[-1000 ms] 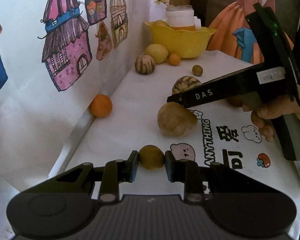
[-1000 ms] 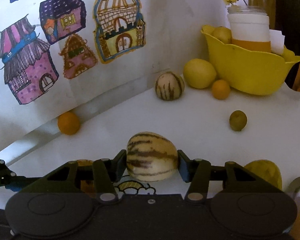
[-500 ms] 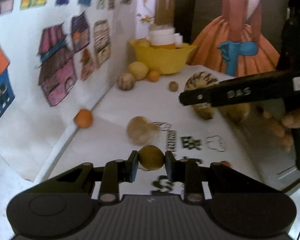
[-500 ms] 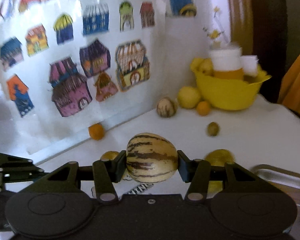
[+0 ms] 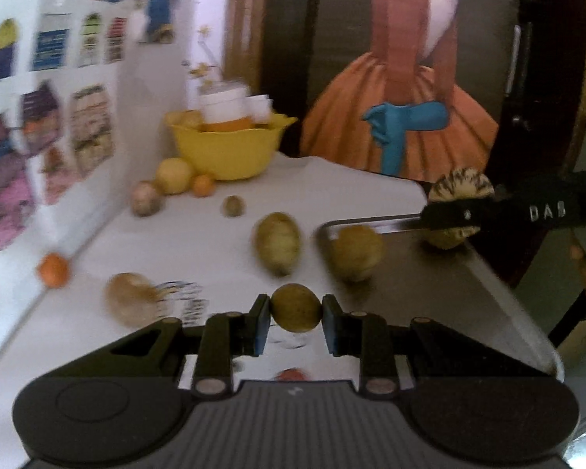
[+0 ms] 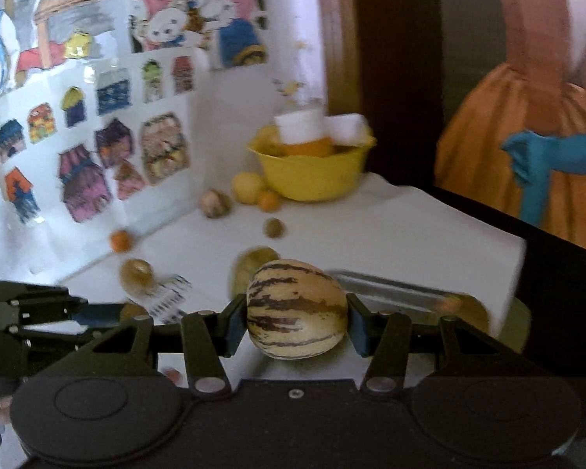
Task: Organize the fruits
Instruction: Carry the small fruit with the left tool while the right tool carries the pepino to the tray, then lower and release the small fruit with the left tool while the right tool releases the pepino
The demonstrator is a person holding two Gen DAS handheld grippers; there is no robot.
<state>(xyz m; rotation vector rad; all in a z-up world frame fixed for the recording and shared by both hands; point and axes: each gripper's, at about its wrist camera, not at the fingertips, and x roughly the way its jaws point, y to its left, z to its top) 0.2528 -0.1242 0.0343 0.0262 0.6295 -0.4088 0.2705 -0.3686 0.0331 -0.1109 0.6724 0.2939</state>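
My left gripper [image 5: 296, 312] is shut on a small brown-green round fruit [image 5: 296, 308] and holds it above the white table. My right gripper [image 6: 297, 314] is shut on a cream melon with brown stripes [image 6: 297, 308], held over the near end of a dark metal tray [image 5: 429, 273]. The right gripper and its striped melon [image 5: 459, 185] also show in the left wrist view at the right. A yellow-brown fruit [image 5: 355, 252] lies at the tray's far left corner.
A yellow bowl [image 5: 226, 148] with jars stands at the back. Beside it lie a yellow fruit [image 5: 174, 175], a small orange [image 5: 203, 185] and a striped fruit [image 5: 146, 203]. More fruits [image 5: 277, 242] and an orange [image 5: 52, 269] lie on the table.
Both grippers have risen and pulled back with their fruits, toward the right. The metal tray has come into view under them.
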